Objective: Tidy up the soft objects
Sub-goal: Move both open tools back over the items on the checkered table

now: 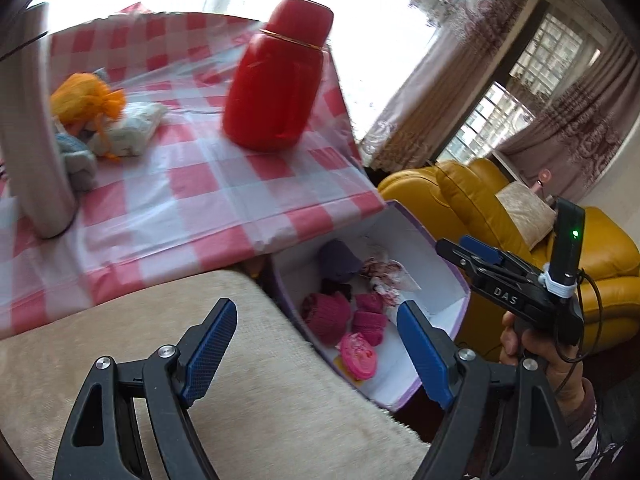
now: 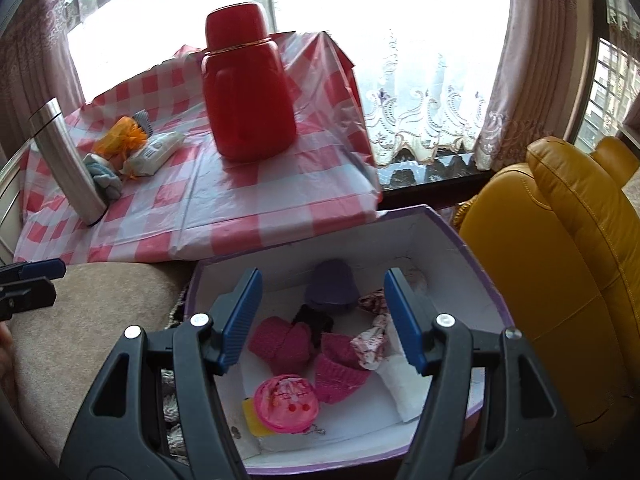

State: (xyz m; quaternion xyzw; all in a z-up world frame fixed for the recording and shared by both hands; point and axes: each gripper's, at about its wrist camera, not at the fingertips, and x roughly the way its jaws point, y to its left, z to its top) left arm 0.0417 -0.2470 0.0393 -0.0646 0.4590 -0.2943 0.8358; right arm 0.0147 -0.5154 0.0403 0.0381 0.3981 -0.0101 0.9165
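We see a red flask upright on a checked cloth, a steel cylinder near its left edge, a yellow sofa to the right, and curtains over the window behind.

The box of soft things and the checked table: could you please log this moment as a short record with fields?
box: white inside, purple rim, open, below the table edge
in box: pink knitted pieces, purple knitted piece, round pink case, floral cloth
on table: red flask, silver flask, orange yarn doll, white packet, blue knitted item
right claw: open, empty, above the box
left claw: open, empty, over the beige cushion
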